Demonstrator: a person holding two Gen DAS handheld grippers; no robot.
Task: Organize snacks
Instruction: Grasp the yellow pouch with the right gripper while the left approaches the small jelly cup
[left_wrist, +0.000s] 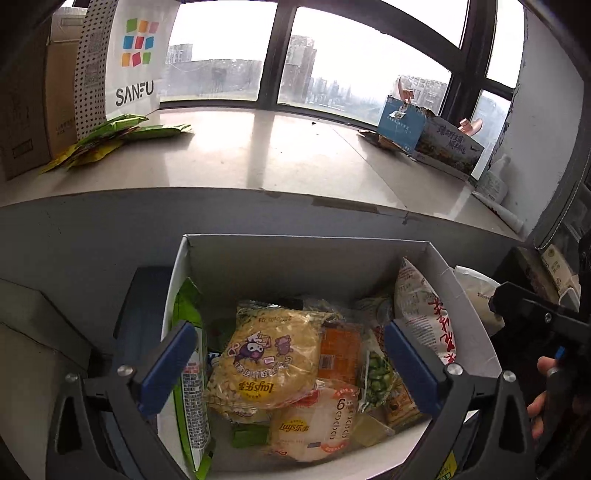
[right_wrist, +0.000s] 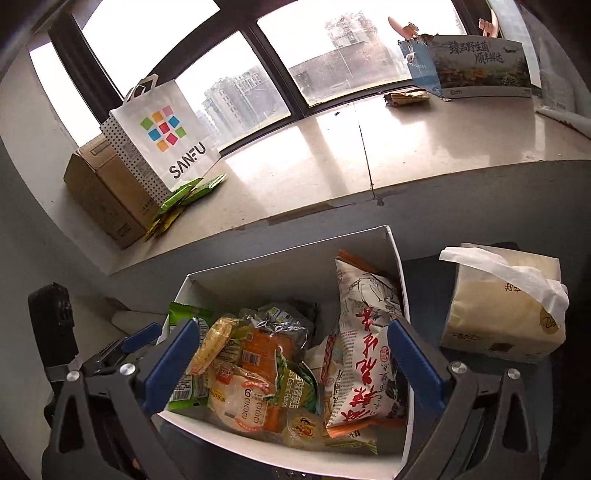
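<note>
A white box (left_wrist: 476, 317) (right_wrist: 258, 273) holds several snack packets. A yellow Lay's bag (left_wrist: 266, 365) lies on top in the middle, with a pale Lay's pack (left_wrist: 314, 424) (right_wrist: 240, 402) in front of it. A tall white bag with red characters (left_wrist: 424, 314) (right_wrist: 364, 354) leans at the right wall. A green packet (left_wrist: 188, 354) (right_wrist: 184, 321) stands at the left wall. My left gripper (left_wrist: 291, 365) is open and empty above the box. My right gripper (right_wrist: 291, 365) is open and empty above the box too; it also shows at the left wrist view's right edge (left_wrist: 532, 314).
A window sill (left_wrist: 258, 147) (right_wrist: 332, 155) runs behind the box. On it stand a SANFU paper bag (left_wrist: 129, 55) (right_wrist: 162, 136), a cardboard carton (right_wrist: 103, 195), loose green sachets (left_wrist: 110, 136) (right_wrist: 184, 199) and a printed blue box (left_wrist: 432, 136) (right_wrist: 476, 66). A tissue pack (right_wrist: 506, 302) sits right of the box.
</note>
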